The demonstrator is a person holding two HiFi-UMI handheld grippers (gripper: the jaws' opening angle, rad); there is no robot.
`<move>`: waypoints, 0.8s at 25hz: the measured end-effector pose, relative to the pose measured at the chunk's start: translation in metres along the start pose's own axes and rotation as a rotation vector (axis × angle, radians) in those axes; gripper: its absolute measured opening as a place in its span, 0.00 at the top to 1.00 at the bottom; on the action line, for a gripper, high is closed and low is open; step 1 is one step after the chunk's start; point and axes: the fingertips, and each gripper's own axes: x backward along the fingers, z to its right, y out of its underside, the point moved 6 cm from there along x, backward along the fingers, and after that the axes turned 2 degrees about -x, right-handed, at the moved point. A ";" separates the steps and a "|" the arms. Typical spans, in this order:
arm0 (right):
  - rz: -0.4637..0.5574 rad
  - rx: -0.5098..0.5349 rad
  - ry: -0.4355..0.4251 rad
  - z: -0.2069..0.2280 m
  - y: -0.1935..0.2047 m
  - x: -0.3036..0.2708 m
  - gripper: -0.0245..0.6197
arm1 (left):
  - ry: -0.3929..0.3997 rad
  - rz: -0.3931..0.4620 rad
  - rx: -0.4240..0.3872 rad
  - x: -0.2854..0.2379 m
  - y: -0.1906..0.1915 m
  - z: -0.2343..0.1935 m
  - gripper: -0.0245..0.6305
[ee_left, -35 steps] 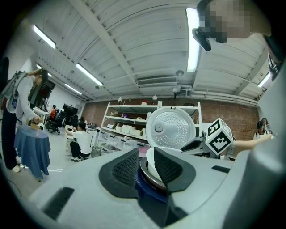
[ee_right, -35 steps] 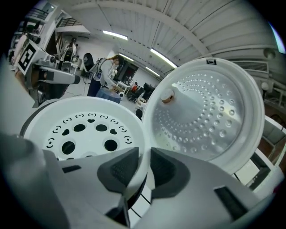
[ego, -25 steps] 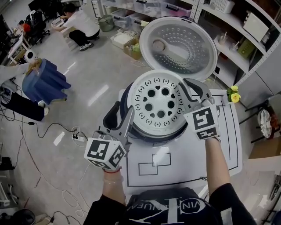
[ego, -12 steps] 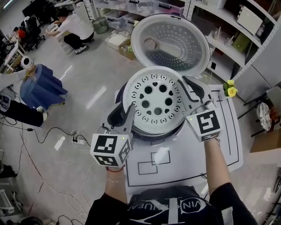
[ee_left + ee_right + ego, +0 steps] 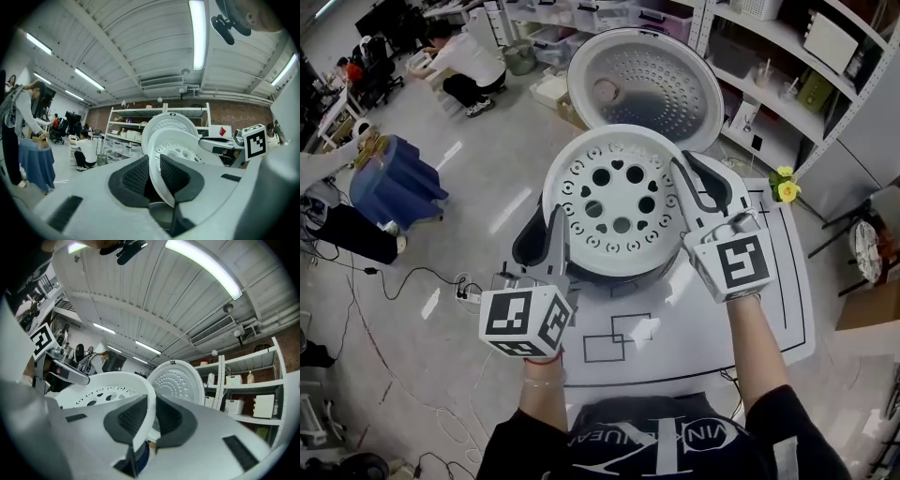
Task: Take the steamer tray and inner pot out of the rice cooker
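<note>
Though perforated, smooth round steamer tray [image 5: 619, 197]

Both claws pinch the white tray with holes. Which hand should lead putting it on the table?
Right, probably. Both grippers' jaws have just been closing on the tray, but the right gripper holds the side with table beside it; the left gripper is at the table's edge. Both should keep holding.

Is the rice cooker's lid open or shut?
Open: the lid stands swung back behind the steamer tray, perforated inner face showing.
</note>
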 end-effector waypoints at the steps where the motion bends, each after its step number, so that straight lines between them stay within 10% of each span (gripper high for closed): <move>1: 0.018 0.003 -0.002 0.001 -0.004 0.004 0.88 | -0.010 0.016 -0.005 0.004 -0.005 0.004 0.85; 20: 0.024 0.026 0.093 0.142 -0.001 0.129 0.88 | 0.037 0.043 -0.020 -0.032 -0.020 0.182 0.86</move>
